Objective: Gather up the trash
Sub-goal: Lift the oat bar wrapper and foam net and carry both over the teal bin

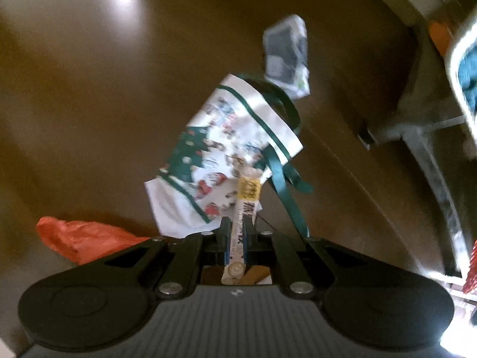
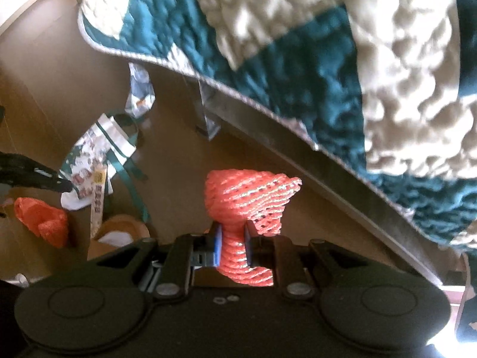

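Meanwhile, the left gripper point(image 1: 237, 232) pinched a thin wrapper strip point(image 1: 249, 197) between its jaws; that narrow hold could slip. The right gripper point(image 2: 232, 235) squeezed orange foam netting point(image 2: 247, 200), whose springy bulk beyond the jaws might wriggle free.

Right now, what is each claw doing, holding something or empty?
Left claw: shut on a narrow paper wrapper.
Right claw: shut on an orange foam net sleeve.

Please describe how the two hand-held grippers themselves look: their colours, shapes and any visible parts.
Both the left gripper and the right gripper are matte black, with two round discs at the base, crossed link arms joined by silver bolts, and blue pads inside the fingers. The left body is ribbed grey. No sleeves or cables show.
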Motion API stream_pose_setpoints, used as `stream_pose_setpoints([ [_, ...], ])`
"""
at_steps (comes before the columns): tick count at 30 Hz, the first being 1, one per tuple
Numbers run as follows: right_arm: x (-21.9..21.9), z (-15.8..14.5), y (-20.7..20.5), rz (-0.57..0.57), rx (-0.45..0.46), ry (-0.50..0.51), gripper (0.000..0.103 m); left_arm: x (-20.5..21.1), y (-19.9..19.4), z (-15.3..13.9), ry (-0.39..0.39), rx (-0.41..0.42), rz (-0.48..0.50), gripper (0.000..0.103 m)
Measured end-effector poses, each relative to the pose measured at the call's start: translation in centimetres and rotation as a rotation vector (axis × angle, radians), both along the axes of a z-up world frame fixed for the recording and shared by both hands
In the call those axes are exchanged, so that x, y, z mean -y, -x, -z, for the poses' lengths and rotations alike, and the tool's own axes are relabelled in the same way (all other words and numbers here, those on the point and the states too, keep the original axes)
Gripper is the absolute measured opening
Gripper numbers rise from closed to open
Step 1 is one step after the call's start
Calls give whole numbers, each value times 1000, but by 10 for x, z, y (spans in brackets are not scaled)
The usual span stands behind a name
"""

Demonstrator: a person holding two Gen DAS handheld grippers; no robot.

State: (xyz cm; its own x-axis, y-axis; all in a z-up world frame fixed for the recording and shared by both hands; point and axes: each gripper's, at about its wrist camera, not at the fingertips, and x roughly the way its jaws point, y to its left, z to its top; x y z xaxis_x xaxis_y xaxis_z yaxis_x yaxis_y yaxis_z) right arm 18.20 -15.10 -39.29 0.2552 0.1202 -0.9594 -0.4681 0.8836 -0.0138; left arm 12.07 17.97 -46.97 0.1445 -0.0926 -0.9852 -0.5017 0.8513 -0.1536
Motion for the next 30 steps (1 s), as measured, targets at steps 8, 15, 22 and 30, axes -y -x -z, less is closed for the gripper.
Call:
stream_pose_setpoints([
  [8,3,32,-12,14,-75,26,14,23,-18,56,0,-75,72,66],
  [15,-5,50,-20,8,-102,31,14,38,-28,92,-50,-98,158,67],
  [22,-12,55,-23,-1,-104,39,14,45,-28,97,-83,-92,179,59],
  [30,-11,53,-17,-4,-91,53,14,44,-21,98,-140,-91,156,21],
])
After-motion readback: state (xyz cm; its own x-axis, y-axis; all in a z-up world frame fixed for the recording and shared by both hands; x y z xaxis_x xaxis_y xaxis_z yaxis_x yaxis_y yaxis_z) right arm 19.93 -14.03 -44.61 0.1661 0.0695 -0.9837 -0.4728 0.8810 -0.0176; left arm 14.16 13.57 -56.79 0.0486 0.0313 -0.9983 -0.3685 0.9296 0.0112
